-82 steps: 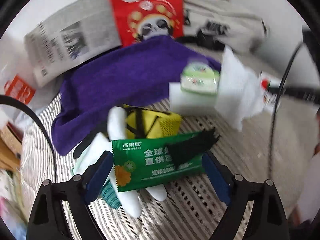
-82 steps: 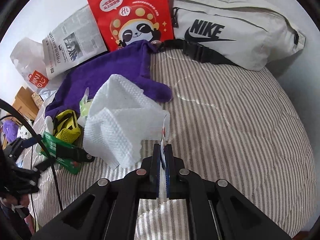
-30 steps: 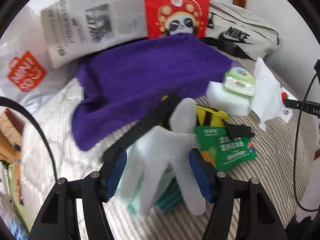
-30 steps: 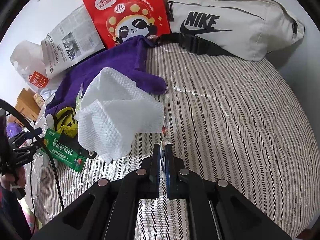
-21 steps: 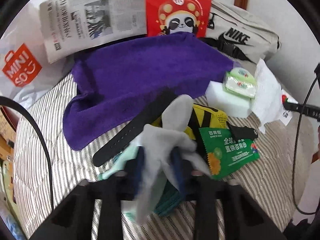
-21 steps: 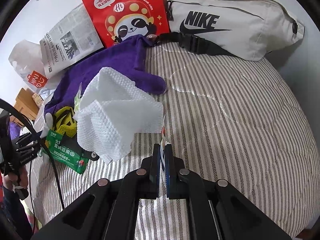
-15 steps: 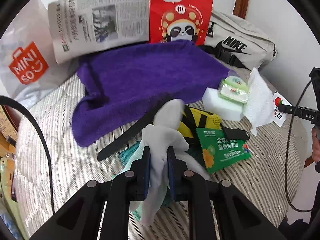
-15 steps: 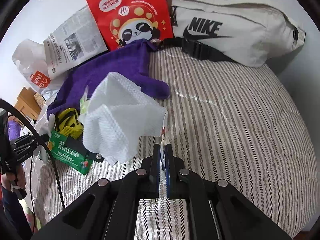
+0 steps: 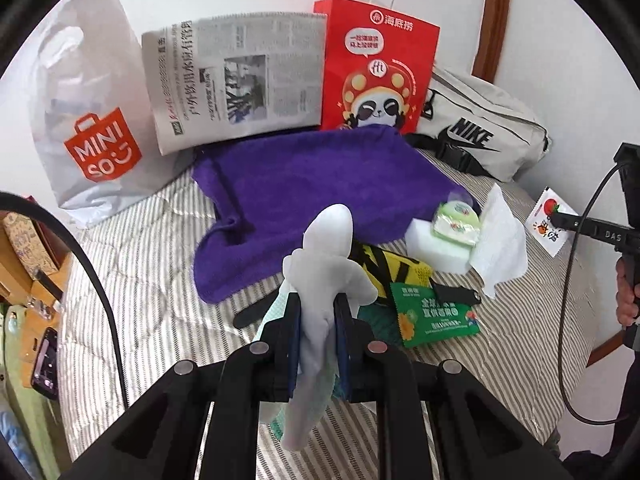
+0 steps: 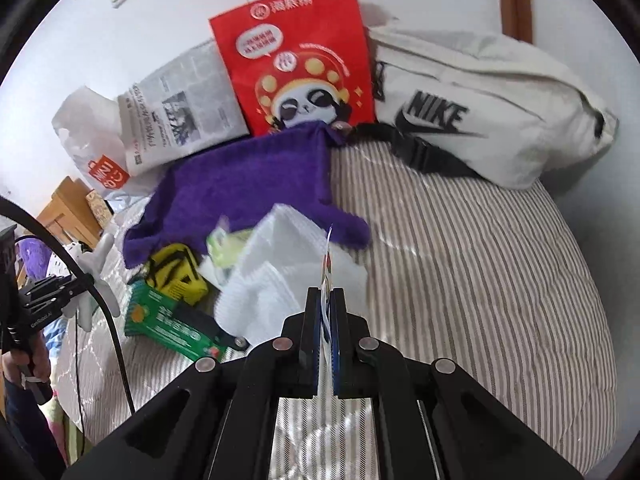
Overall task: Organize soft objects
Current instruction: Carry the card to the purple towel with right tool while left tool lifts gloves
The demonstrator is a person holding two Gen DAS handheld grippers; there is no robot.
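the left gripper (image 9: 316, 334) pinches a floppy white rubber glove (image 9: 322, 280); it may slip out. the right gripper (image 10: 328, 312) pinches a thin white sticker packet (image 10: 327, 264).

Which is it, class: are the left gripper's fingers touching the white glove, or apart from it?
Touching. The left wrist view shows the left gripper with both fingers pressed flat against the white glove, which bunches out above them.

two black plastic grippers, left gripper (image 9: 316, 320) and right gripper (image 10: 327, 320), with blue finger pads (image 9: 293, 344), silver screws (image 9: 259, 347), trailing black cables (image 9: 576, 264), bare-skinned hands.
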